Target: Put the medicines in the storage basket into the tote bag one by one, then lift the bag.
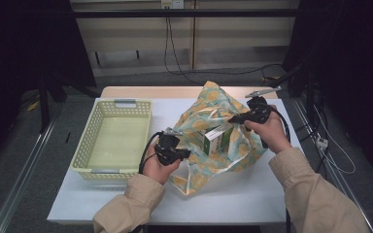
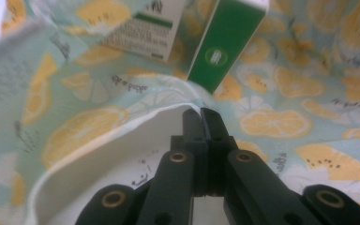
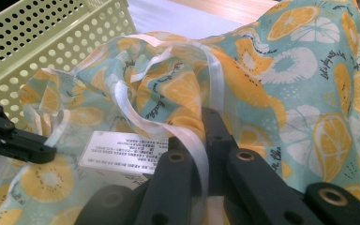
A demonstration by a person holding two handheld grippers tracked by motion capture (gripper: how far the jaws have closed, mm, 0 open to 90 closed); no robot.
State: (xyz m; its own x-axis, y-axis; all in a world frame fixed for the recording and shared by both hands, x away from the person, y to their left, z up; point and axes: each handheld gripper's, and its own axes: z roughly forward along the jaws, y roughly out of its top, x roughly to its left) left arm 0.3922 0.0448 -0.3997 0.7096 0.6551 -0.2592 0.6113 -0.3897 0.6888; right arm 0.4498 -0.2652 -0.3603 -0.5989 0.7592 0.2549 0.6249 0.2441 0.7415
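Observation:
A cloth bag point(image 1: 213, 104) printed with orange slices lies on the white table, its mouth held apart between my two grippers. Inside it stands a green and white box point(image 1: 218, 137). My left gripper point(image 1: 187, 153) is shut on the bag's near rim; in the left gripper view the jaws point(image 2: 200, 112) meet on the white hem, with the box point(image 2: 225, 42) just beyond. My right gripper point(image 1: 234, 119) is shut on the far rim. In the right gripper view its jaws point(image 3: 206, 117) pinch fabric and a white ribbon point(image 3: 215, 75), above the box's label point(image 3: 122, 152).
A pale yellow perforated basket point(image 1: 114, 104) stands left of the bag, and its wall point(image 3: 37, 37) is seen in the right gripper view. The white table cover point(image 1: 233, 194) runs to the front edge. Cables hang behind the table.

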